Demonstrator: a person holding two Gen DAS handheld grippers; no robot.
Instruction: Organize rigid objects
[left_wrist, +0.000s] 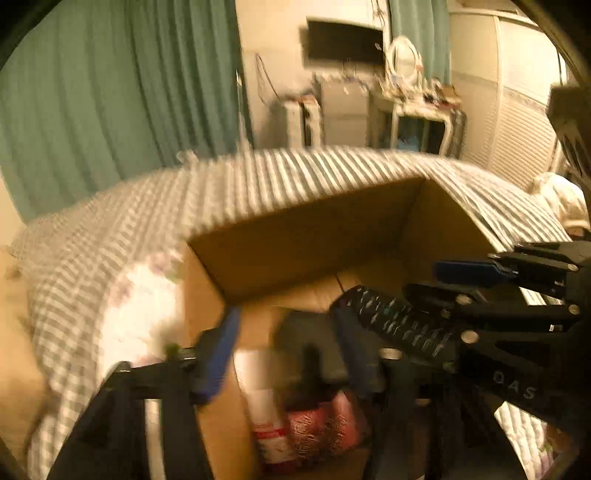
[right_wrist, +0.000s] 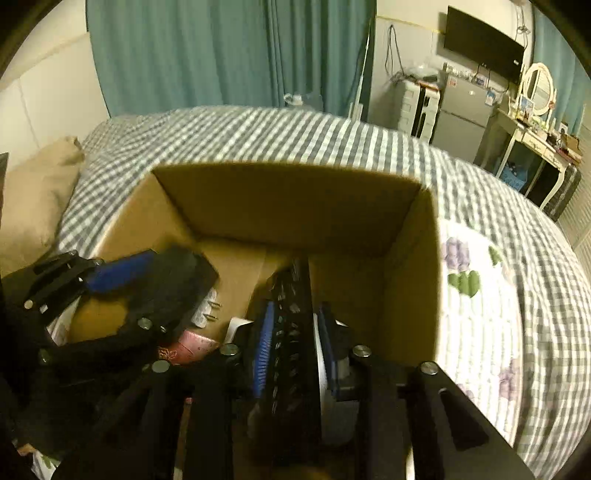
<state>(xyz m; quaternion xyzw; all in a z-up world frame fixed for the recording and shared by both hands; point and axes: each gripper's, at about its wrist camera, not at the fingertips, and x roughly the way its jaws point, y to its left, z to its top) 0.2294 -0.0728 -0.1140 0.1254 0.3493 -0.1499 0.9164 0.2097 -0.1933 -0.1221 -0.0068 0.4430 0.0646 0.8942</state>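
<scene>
Clamped between my right gripper's blue pads is a black remote control, standing on edge with its button face toward the left pad and its far end reaching past the fingertips, over the floor of the cardboard box. From the left wrist view I see the same remote control slanting out of the right gripper, whose jaws are narrow around it.

My left gripper hangs over the near corner of the cardboard box, jaws set wide; a dark blurred object sits between its blue pads, and I cannot tell whether they touch it. In the right wrist view the left gripper shows one blue pad lying against that black object.

Below, inside the box, lie a white and red can and a red packet beside it. Under the box is a bed with a grey checked cover, a beige pillow at its left, and teal curtains behind.
</scene>
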